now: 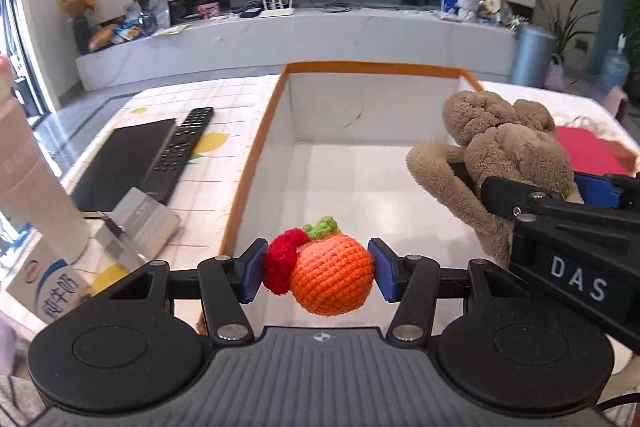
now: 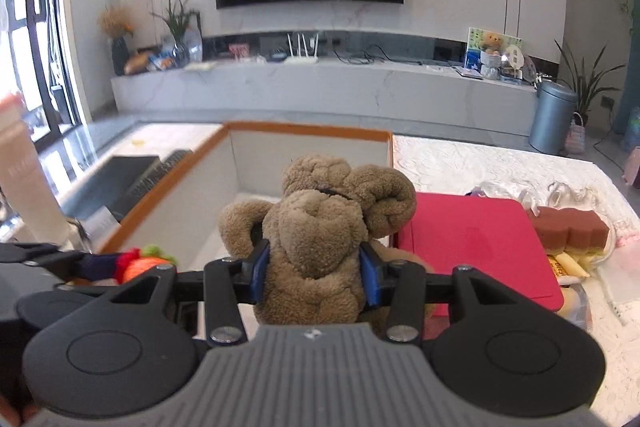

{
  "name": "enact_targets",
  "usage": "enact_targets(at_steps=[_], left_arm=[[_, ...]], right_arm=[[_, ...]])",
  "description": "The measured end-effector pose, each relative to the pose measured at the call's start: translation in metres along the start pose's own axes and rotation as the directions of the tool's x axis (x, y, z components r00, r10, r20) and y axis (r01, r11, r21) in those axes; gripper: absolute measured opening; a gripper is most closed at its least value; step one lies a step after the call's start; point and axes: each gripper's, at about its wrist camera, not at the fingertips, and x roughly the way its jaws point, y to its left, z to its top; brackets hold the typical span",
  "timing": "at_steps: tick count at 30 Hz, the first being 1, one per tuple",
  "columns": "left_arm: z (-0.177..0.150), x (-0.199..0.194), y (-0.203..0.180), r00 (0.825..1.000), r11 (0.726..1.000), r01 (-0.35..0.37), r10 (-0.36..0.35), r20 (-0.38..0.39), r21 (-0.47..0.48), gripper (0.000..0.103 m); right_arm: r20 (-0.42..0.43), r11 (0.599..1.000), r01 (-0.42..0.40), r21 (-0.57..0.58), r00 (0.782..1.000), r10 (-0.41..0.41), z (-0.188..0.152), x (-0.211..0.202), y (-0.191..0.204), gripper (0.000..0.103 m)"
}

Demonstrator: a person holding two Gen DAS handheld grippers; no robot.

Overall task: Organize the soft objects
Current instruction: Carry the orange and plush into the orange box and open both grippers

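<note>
The big white box (image 1: 280, 115) with the orange rim fills the middle of my left view, sitting on the worktop (image 1: 224, 163). It looks bare inside. I think I am at the step of carrying two soft toys over to drop them in.

My right gripper (image 2: 312, 273) has its fingers clamped on the brown plush bear (image 2: 320, 227), in the middle of my right view, above the box's right edge. My left gripper (image 1: 318, 273) has its fingers clamped on the small knitted orange fruit (image 1: 330, 275), low in the middle of my left view, over the box's near end.

Next I should lower both toys inside and spread my fingers apart.
</note>
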Motion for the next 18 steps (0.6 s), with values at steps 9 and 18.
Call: enact_targets(at_steps=[9, 18], left_arm=[[0.0, -0.002, 0.002, 0.999, 0.999, -0.032, 0.033, -0.007, 0.037, 0.065], [0.012, -0.032, 0.02, 0.993, 0.999, -0.041, 0.042, 0.108, -0.013, 0.092]], right_arm=[[-0.022, 1.0, -0.002, -0.018, 1.0, 0.001, -0.005, 0.003, -0.006, 0.045], [-0.031, 0.999, 0.001, -0.05, 1.0, -0.003, -0.003, 0.008, -0.003, 0.046]])
